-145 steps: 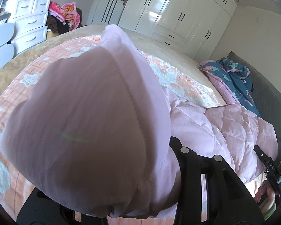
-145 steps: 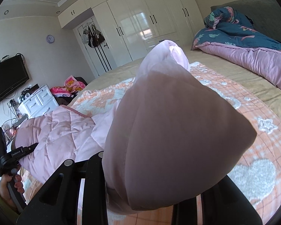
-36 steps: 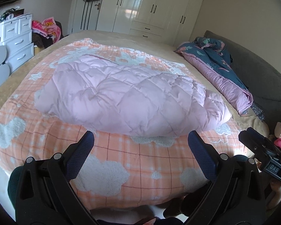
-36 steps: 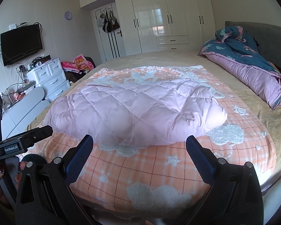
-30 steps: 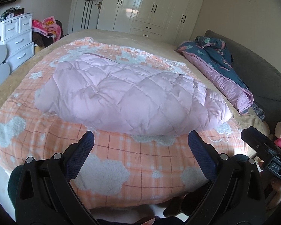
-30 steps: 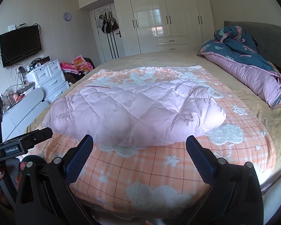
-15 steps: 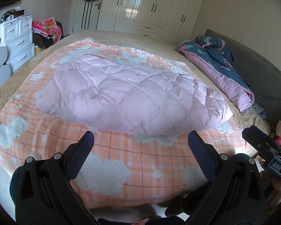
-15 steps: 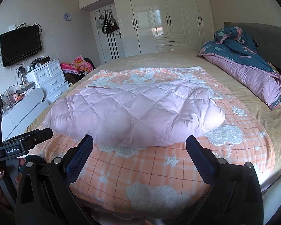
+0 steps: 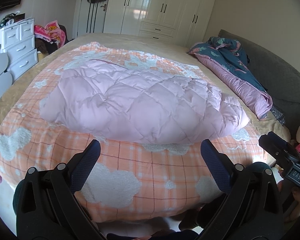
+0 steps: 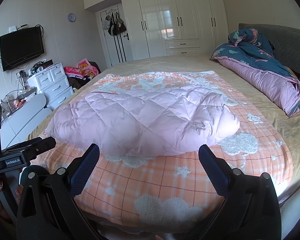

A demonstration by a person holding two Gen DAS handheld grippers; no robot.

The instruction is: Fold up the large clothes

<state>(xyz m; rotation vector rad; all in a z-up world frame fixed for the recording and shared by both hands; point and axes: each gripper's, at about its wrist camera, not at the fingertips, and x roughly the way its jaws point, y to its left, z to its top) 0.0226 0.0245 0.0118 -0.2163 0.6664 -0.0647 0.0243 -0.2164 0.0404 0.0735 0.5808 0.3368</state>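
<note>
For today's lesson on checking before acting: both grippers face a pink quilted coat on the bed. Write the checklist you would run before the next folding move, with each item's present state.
1. Left gripper open and holding nothing: ok.
2. Right gripper open and holding nothing: ok.
3. Pink quilted padded coat lies wholly on the orange checked blanket with white clouds, apart from both grippers: ok.
4. Coat already in a compact folded bundle: ok, though the underside is hidden.
5. Rumpled blue and pink duvet lies clear of the coat: ok.
6. Sleeves tucked inside the bundle: cannot tell.
</note>
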